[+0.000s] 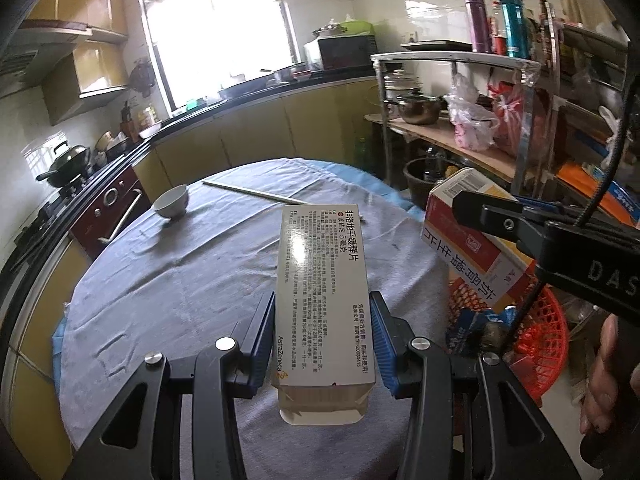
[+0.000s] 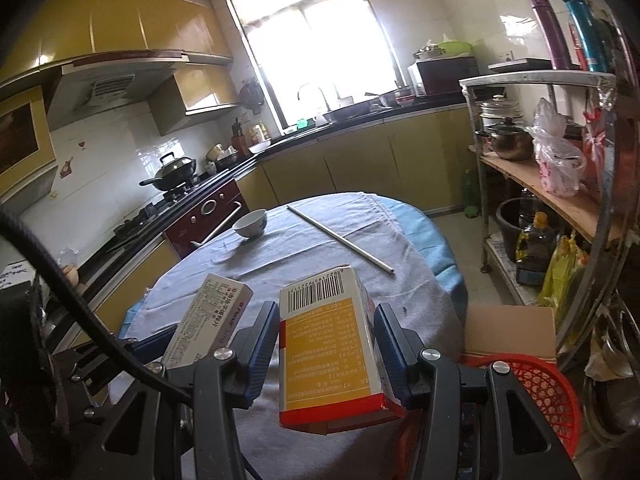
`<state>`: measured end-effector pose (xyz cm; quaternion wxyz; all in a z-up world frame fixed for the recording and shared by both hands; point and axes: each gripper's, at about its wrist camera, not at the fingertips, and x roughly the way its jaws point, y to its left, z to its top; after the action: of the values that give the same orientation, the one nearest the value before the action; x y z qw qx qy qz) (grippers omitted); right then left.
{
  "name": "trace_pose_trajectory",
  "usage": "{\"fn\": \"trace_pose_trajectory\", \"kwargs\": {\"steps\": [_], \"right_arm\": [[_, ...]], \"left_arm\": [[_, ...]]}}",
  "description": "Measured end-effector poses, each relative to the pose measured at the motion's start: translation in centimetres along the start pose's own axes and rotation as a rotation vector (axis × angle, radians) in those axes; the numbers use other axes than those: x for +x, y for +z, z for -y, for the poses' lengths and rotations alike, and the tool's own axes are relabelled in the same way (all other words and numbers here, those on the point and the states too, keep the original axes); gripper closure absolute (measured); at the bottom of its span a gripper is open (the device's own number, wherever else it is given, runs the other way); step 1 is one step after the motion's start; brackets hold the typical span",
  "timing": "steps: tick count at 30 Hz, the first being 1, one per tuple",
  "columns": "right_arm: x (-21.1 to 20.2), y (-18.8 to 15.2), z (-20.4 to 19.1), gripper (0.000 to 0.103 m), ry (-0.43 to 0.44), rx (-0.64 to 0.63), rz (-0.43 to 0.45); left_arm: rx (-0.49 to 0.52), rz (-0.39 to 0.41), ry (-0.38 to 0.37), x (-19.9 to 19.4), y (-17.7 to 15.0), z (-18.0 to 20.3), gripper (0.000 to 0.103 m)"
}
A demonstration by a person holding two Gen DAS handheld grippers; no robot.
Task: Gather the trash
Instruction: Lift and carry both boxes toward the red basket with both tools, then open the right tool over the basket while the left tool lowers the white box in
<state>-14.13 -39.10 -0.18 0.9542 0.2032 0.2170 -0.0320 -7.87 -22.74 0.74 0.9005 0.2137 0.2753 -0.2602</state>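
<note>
I have one carton in each gripper, both lifted off the table, because both are rubbish bound for the red basket [image 1: 548,320] that sits low at the table's right edge. My left gripper [image 1: 322,344] clamps the white medicine box [image 1: 324,292] by its long sides, pads pressed flat against the card, open flap end toward me and the printed face up; held this way the box points straight ahead over the grey tablecloth [image 1: 180,280] and cannot swing. My right gripper [image 2: 327,350] is closed on the red and orange box [image 2: 332,344] in the same fashion, barcode end forward, its torn rear end hanging out behind the pads; from the left wrist view that box hangs tilted above the basket, which already holds some blue wrapping, so I judge it the nearer of the two to being dropped.

Both my hands are level and side by side, the right slightly ahead and out over the table's edge, the left over the cloth, well apart from the basket. The bowl [image 1: 172,202] and the chopstick [image 2: 340,238] lie untouched at the far side; I read them as tableware, not trash.
</note>
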Motion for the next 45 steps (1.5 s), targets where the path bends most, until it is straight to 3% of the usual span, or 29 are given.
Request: {"fn": "trace_pose_trajectory", "kwargs": {"steps": [28, 32, 41, 45], "right_arm": [[-3.9, -2.8, 9.5, 0.051, -0.159, 0.171, -0.014], [-4.4, -3.5, 11.3, 0.051, -0.184, 0.210, -0.027], [-5.0, -5.3, 15.1, 0.051, -0.248, 0.299, -0.064], [-4.9, -6.3, 17.1, 0.051, -0.276, 0.363, -0.086]], "left_arm": [[0.204, 0.001, -0.151, 0.7, 0.8, 8.7, 0.056], [0.227, -0.030, -0.197, 1.4, 0.4, 9.8, 0.056], [0.204, -0.198, -0.386, 4.2, -0.9, 11.7, 0.056], [0.203, -0.230, -0.424, 4.9, -1.3, 12.3, 0.056]]}}
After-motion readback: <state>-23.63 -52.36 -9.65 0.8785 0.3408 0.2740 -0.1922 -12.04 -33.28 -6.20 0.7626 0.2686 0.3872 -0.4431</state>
